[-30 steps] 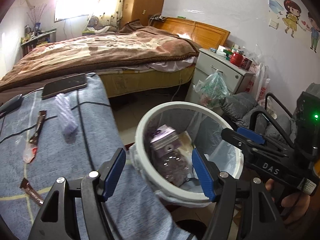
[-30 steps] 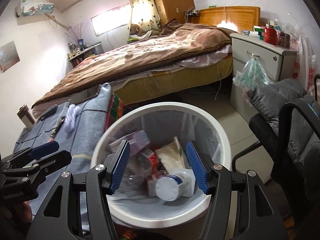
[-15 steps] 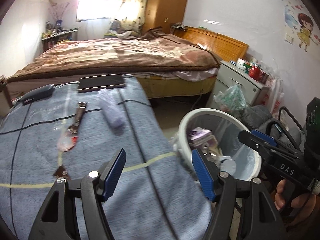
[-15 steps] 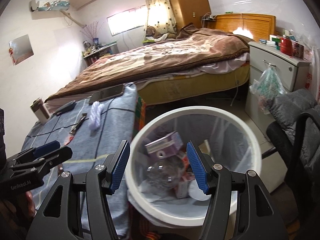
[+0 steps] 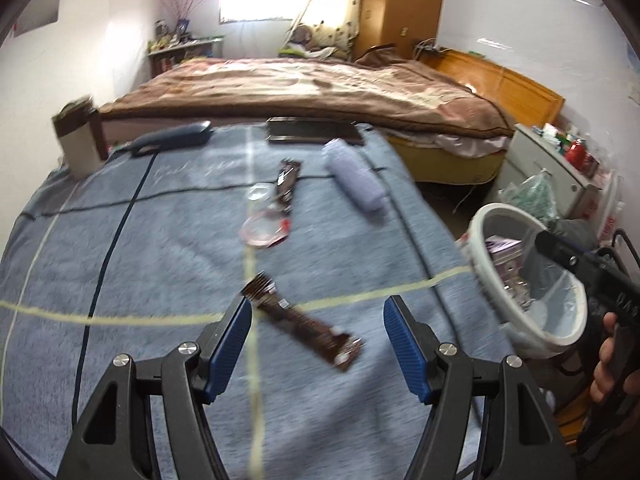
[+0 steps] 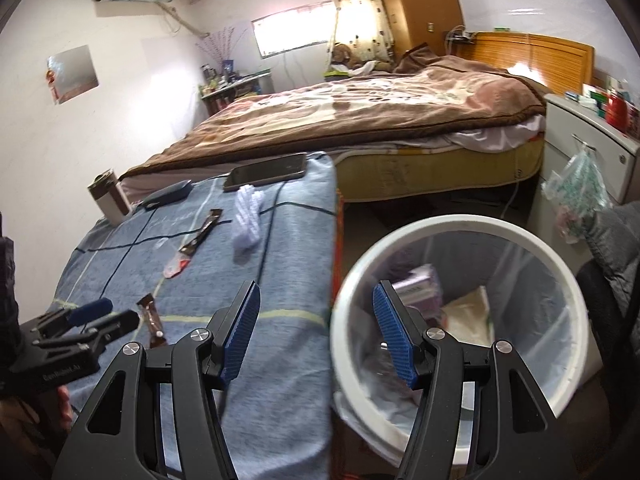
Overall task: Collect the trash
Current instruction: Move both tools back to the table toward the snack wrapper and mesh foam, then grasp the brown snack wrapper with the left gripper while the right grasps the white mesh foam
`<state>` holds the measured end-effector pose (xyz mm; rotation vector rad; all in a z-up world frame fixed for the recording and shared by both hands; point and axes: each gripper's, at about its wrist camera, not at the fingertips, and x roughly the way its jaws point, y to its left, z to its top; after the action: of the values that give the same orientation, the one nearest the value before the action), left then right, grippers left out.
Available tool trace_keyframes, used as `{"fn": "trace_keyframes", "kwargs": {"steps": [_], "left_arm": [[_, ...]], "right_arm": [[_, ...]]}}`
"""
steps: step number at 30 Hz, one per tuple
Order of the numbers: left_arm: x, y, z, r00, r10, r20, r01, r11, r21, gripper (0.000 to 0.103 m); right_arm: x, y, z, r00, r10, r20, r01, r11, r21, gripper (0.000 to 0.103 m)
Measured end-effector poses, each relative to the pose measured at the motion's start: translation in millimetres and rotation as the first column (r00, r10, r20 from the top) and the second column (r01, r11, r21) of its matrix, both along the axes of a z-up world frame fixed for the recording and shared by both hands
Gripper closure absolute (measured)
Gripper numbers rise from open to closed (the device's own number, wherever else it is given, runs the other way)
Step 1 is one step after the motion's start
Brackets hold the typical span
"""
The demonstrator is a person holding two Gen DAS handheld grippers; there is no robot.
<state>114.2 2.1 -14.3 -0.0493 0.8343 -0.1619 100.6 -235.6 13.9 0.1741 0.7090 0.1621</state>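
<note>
Beside the white bin (image 6: 460, 320), on the blue-covered desk (image 5: 140, 280), a brown wrapper (image 5: 300, 322) is framed by the open, empty left gripper (image 5: 316, 340); descent and closure are judged next, the right gripper (image 6: 316, 336) being likewise open and empty.

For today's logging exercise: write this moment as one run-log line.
left gripper: open over brown wrapper | right gripper: open, empty, at bin rim | second wrapper: on blue cloth

Brown wrapper (image 5: 301, 321) – blue (striped) cloth (image 5: 140, 272), white bin (image 6: 460, 228)
</note>
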Motion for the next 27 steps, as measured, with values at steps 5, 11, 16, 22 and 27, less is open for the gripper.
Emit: {"fn": "trace_keyframes", "kwargs": {"steps": [5,11,16,22,27], "left_arm": [[1.2,16.5,-16.5,0.998,0.039,-0.057,-0.040,0.999,-0.029,0.032],[11.7,20.0,-29.1,0.993,0.063,-0.097,-0.068,0.996,-0.057,0.033],[25.0,14.9,-37.3,0.990,0.072,-0.119,-0.078,0.996,-0.050,0.033],[28.1,13.7,-38.0,0.992,0.084,-0.096,-0.085,0.996,-0.006,0.044],[27.1,28.9,-37.5,0.991,0.091,-0.098,-0.094,0.995,-0.021,0.066]], "right_arm": [[8.0,20.4,-3.4,0.998,0.054,-0.013,-0.055,0.998,-0.023,0.042],[17.5,34.9,-2.0,0.995,0.095,-0.019,-0.096,0.995,-0.033,0.042],[26.9,42.6,-0.5,0.994,0.110,-0.025,-0.111,0.993,-0.044,0.042],[40.8,52.9,-3.8,0.991,0.124,-0.046,-0.127,0.991,-0.054,0.042],[54.9,63.2,-6.8,0.989,0.130,-0.066,-0.135,0.988,-0.074,0.042]]}}
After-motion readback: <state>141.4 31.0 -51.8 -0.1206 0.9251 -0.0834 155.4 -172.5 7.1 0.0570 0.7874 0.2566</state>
